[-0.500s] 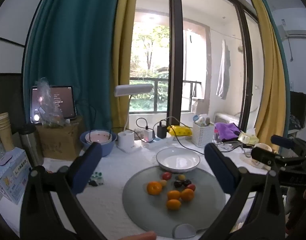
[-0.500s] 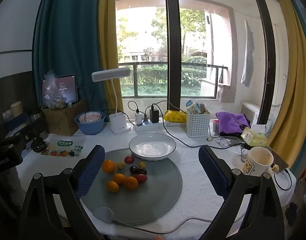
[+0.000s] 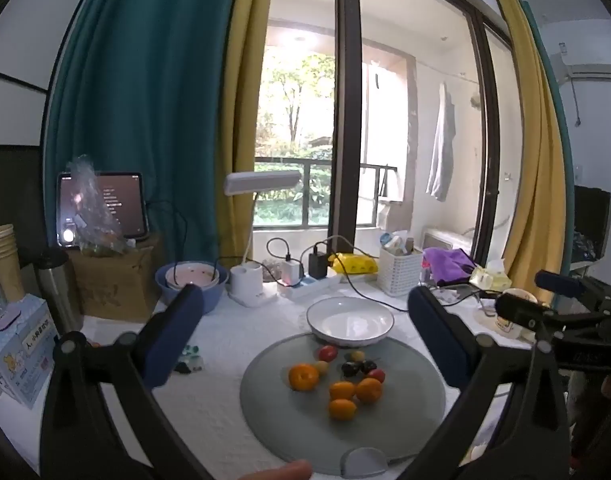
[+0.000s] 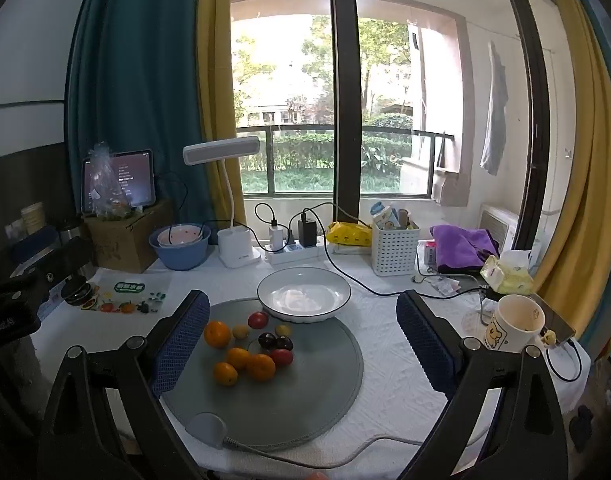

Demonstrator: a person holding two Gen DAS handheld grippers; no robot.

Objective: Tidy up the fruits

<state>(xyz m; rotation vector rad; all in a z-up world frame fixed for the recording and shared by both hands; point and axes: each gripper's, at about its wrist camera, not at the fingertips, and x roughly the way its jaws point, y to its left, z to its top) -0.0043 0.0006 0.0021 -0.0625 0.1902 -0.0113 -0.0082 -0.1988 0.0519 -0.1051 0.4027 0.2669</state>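
Several small fruits lie on a round grey mat (image 3: pixel 405 412) (image 4: pixel 325 384): oranges (image 3: pixel 303 377) (image 4: pixel 217 334), red tomatoes (image 3: pixel 328 353) (image 4: pixel 258 320), dark cherries (image 3: pixel 350 368) (image 4: pixel 267 340) and small yellow fruits (image 4: pixel 240 331). An empty white plate (image 3: pixel 349 322) (image 4: pixel 304 294) sits at the mat's far edge. My left gripper (image 3: pixel 305 340) is open and empty, above the table, short of the fruits. My right gripper (image 4: pixel 303 340) is open and empty, held above the mat's right side.
A desk lamp (image 4: pixel 235 248), power strip (image 4: pixel 291 248), blue bowl (image 4: pixel 179 246), white basket (image 4: pixel 394 248), purple cloth (image 4: pixel 463 246), cardboard box with a tablet (image 4: pixel 121 236) line the table's back. A mug (image 4: pixel 513 322) stands right. A cable (image 4: pixel 305 454) runs from the mat's front.
Both grippers have moved slightly closer to the table; the fruits sit a little larger in both views. Nothing was grasped or moved.
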